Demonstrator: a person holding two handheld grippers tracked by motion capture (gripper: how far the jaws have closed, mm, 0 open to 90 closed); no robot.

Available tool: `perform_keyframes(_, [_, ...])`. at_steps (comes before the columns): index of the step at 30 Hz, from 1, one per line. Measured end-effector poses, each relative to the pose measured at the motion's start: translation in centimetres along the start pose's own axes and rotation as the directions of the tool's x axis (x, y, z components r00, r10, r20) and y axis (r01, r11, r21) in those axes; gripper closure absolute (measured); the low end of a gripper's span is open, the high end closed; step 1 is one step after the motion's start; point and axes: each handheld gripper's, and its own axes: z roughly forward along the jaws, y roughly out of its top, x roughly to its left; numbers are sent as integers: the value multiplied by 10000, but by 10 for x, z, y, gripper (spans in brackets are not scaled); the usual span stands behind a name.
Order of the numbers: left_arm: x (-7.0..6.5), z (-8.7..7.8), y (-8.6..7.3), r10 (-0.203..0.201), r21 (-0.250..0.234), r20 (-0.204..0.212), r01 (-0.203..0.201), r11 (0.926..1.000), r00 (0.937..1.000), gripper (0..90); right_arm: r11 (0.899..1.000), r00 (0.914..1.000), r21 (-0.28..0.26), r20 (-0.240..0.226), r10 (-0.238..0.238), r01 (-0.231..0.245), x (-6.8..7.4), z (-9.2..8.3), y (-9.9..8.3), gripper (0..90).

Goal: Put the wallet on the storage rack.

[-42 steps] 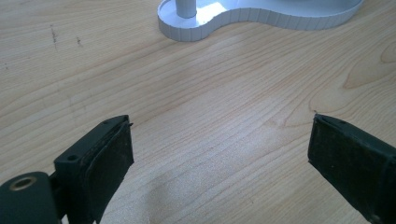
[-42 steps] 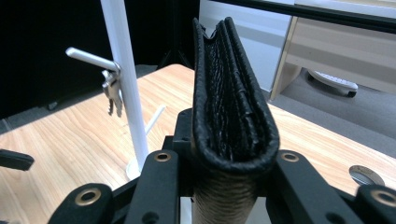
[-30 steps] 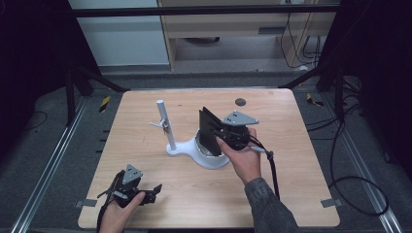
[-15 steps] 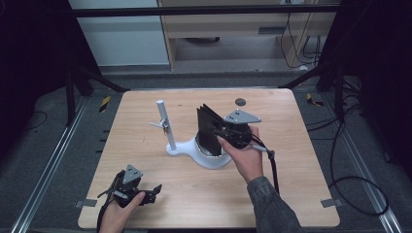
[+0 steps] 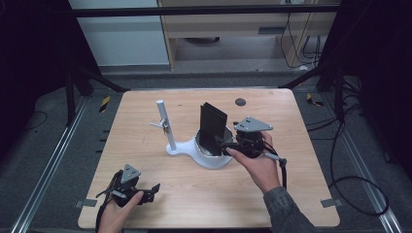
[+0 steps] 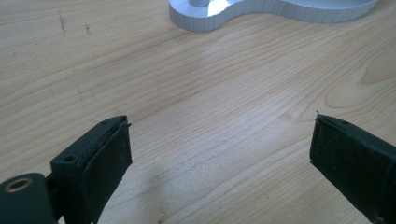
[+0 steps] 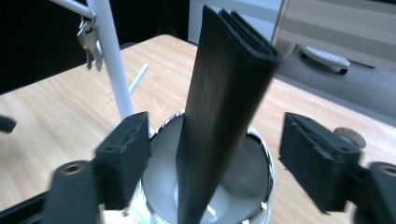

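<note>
At the lower left of the high view we see our left gripper [image 5: 154, 187], black with a grey three-cornered plate on top, lying low on the pale wooden table [image 5: 145, 121] near its front edge. In the left gripper view its two black jaws stand wide apart, released, with bare wood grain [image 6: 210, 116] between them and the ribbed edge of the white base [image 6: 275, 11] at the top of the frame.

Moving toward the middle of the high view, we come to a white stand [image 5: 187, 148]: a thin upright post [image 5: 165, 121] on a flat curved base, with a small bunch of metal keys [image 5: 166, 127] hanging from a side arm. In the right gripper view the post [image 7: 111, 65] rises at the upper left, and the keys [image 7: 88, 39] dangle just beside it.

Just right of the post, a shiny round metal cup [image 5: 209, 150] sits on the same base, and a flat black ribbed wallet-like case [image 5: 213, 127] stands upright in it, leaning slightly. In the right gripper view the case [image 7: 224, 102] rises from the cup [image 7: 261, 158] through the centre of the frame.

Right of the cup, our right gripper [image 5: 221, 143] points at the case. Its jaws have just been opening; the right gripper [image 7: 215, 158] now stands released, with the case between the pads but clear of both.

At the upper right of the table lies a small dark round disc [image 5: 240, 102].
</note>
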Motion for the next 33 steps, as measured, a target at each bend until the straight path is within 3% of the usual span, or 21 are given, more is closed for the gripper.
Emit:
perform_keyframes(5, [7,4,-3,-172,82,-236,174,9998,9996,47,9995,9997,232,182,191,-195,-7,-12,-13,120])
perform_keyframes(11, [16,9,-6,-324,260,-565,339,9991,9979,46,9967,9963,515,620,596,-628,-25,-24,-47,78])
perform_keyframes(14, [20,13,-8,-403,283,-706,424,9987,9967,45,9903,9917,1047,998,806,-910,-37,-27,-68,64])
perform_keyframes(17, [23,15,-9,-436,380,-792,467,9982,9959,45,9870,9896,1208,1099,928,-1060,-42,-29,-80,62])
perform_keyframes(21, [28,20,-11,-444,539,-897,494,9973,9950,45,9770,9852,1604,1208,1220,-1406,-48,-29,-101,62])
perform_keyframes(22, [28,21,-11,-439,579,-890,491,9971,9951,45,9671,9824,1969,1263,1376,-1608,-52,-27,-115,62])
perform_keyframes(23, [29,22,-11,-443,621,-871,498,9968,9952,45,9671,9824,1969,1263,1376,-1608,-52,-27,-115,62])
perform_keyframes(26, [30,25,-13,-501,763,-888,570,9955,9948,44,9513,9783,2515,1495,1436,-1780,-54,-24,-136,70])
perform_keyframes(33, [32,29,-15,-497,504,-949,546,9972,9942,11,9401,9721,2787,1813,1491,-1961,-58,-22,-152,74])
